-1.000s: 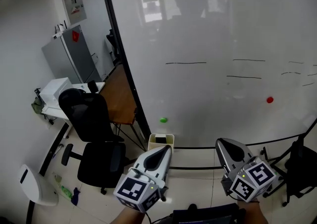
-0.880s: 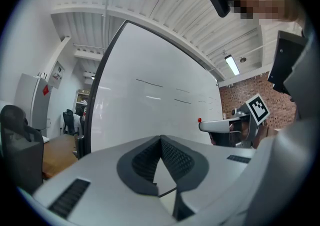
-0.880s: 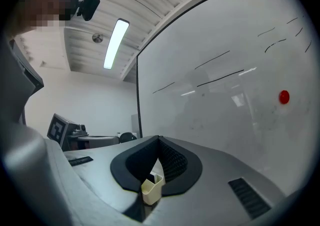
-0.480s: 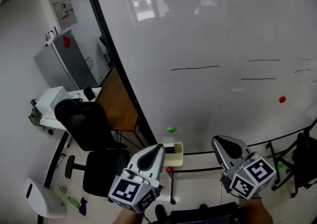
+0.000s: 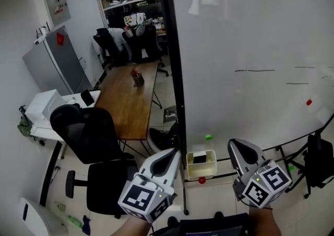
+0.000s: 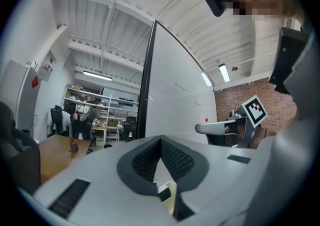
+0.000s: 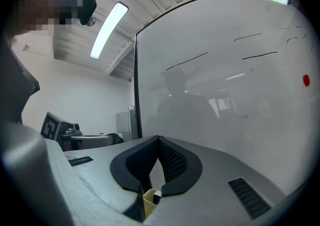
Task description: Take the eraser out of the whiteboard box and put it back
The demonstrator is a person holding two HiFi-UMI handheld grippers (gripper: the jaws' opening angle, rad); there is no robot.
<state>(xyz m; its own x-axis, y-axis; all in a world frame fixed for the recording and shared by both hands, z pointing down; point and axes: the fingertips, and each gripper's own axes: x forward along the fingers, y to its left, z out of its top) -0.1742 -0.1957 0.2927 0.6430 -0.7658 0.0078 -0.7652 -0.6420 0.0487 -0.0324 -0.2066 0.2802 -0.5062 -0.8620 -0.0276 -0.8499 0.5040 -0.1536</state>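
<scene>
A cream whiteboard box (image 5: pixel 201 164) hangs at the whiteboard's lower left corner, and a dark eraser (image 5: pixel 199 157) lies inside it. My left gripper (image 5: pixel 174 152) is just left of the box, shut and holding nothing. Just right of the box is my right gripper (image 5: pixel 235 144), likewise shut and holding nothing. In the left gripper view the left gripper (image 6: pixel 161 138) has its jaws meeting at the tip, and the box (image 6: pixel 168 193) shows low through the gap behind them. The right gripper view shows the right gripper (image 7: pixel 159 138) closed the same way, with the box (image 7: pixel 149 198) below it.
The whiteboard (image 5: pixel 250 47) fills the right, with a green magnet (image 5: pixel 209 137) above the box and a red magnet (image 5: pixel 309 102) far right. A black office chair (image 5: pixel 88 136) and a wooden table (image 5: pixel 130 102) stand to the left. A small red object (image 5: pixel 201 180) sits under the box.
The view has swung, so the whiteboard's left edge and the room behind it now show. The box now sits between the two gripper tips. Both grippers stay shut.
</scene>
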